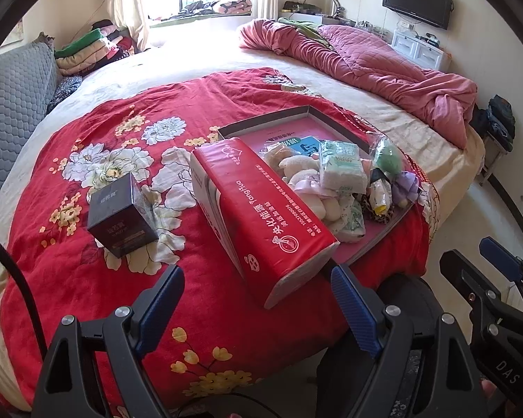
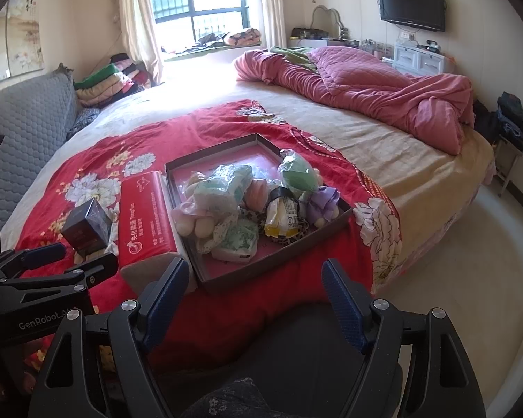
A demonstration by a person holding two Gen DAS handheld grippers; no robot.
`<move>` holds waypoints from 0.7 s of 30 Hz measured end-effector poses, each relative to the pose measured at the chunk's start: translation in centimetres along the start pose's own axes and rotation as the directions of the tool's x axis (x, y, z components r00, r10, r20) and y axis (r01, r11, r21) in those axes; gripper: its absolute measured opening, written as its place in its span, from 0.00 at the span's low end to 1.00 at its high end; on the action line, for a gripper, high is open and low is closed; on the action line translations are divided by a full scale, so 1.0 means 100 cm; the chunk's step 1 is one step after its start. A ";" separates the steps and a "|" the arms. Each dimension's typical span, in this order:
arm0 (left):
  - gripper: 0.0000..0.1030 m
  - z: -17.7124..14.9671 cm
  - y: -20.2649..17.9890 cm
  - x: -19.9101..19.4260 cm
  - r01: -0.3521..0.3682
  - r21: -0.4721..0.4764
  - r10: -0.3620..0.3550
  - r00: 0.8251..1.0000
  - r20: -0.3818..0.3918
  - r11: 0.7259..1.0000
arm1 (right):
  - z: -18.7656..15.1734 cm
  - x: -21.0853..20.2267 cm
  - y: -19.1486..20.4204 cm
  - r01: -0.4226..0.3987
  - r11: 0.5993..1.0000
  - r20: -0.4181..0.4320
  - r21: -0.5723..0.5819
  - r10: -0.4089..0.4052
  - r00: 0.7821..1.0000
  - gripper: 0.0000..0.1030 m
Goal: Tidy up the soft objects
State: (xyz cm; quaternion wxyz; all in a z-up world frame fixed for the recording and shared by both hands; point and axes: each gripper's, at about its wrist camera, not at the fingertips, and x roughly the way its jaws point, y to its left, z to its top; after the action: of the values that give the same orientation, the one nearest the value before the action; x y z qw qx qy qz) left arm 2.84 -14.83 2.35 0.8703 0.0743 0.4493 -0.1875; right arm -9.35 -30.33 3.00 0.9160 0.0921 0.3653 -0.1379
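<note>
On the red floral blanket (image 2: 87,160), a shallow tray (image 2: 226,280) is being kept heaped with soft objects: wrapped tissue packs (image 2: 223,188), a green sponge (image 2: 298,174), a purple bow (image 2: 322,202) and pale plush pieces (image 2: 200,226). A red tissue box (image 1: 261,209) is being leaned against its near side, with a dark box (image 1: 122,216) apart. Both the left gripper (image 1: 258,303) and right gripper (image 2: 256,299) are being held wide and empty, short of the pile. One item on top should probably be singled out and pinched gently at its middle, so that neighbours are not being dragged along.

Glossy red tissue pack (image 1: 261,216) lies on plush floral blanket (image 1: 97,271); matt cardboard tray (image 2: 205,271).
</note>
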 end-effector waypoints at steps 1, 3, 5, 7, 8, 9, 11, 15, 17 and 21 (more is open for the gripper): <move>0.83 0.000 0.000 0.000 0.000 0.000 0.000 1.000 -0.001 1.000 | 0.000 0.000 0.000 0.000 1.000 -0.001 -0.001 0.000 1.000 0.77; 0.83 0.000 0.000 0.001 -0.001 0.000 0.001 1.000 -0.004 1.000 | 0.000 0.000 0.000 -0.001 1.000 -0.002 -0.002 0.001 1.000 0.77; 0.83 0.000 0.000 0.001 -0.001 0.000 0.001 1.000 -0.005 1.000 | 0.000 -0.001 0.000 0.000 1.000 -0.001 -0.001 0.000 1.000 0.77; 0.83 -0.001 0.000 0.002 -0.002 0.001 0.002 1.000 -0.006 1.000 | 0.000 0.000 0.000 0.000 1.000 -0.002 -0.001 0.000 1.000 0.77; 0.83 -0.001 0.000 0.002 -0.002 0.000 0.002 1.000 -0.006 1.000 | 0.000 -0.001 0.000 0.000 1.000 -0.001 -0.001 0.000 1.000 0.77; 0.83 -0.001 0.000 0.002 -0.002 0.000 0.002 1.000 -0.008 1.000 | 0.000 0.000 0.001 0.000 1.000 0.000 -0.001 0.000 1.000 0.77; 0.83 -0.002 0.000 0.002 -0.003 0.000 0.003 1.000 -0.007 1.000 | 0.000 0.000 0.001 0.000 1.000 0.001 -0.001 0.000 1.000 0.77; 0.83 -0.002 0.000 0.002 -0.004 0.001 0.004 1.000 -0.007 1.000 | 0.000 0.000 0.001 0.000 1.000 0.000 -0.001 0.000 1.000 0.77; 0.83 -0.002 0.000 0.002 -0.002 0.002 0.002 1.000 -0.007 1.000 | 0.000 0.000 0.001 0.001 1.000 0.000 -0.001 -0.001 1.000 0.77; 0.83 -0.002 0.000 0.002 -0.004 0.004 0.004 1.000 -0.010 1.000 | 0.000 -0.001 0.001 0.000 1.000 0.000 -0.002 0.000 1.000 0.77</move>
State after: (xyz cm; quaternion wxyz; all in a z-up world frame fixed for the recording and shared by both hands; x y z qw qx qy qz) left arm 2.84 -14.80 2.07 0.8683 0.0779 0.4529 -0.1865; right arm -9.37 -30.24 3.10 0.9160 0.0913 0.3655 -0.1377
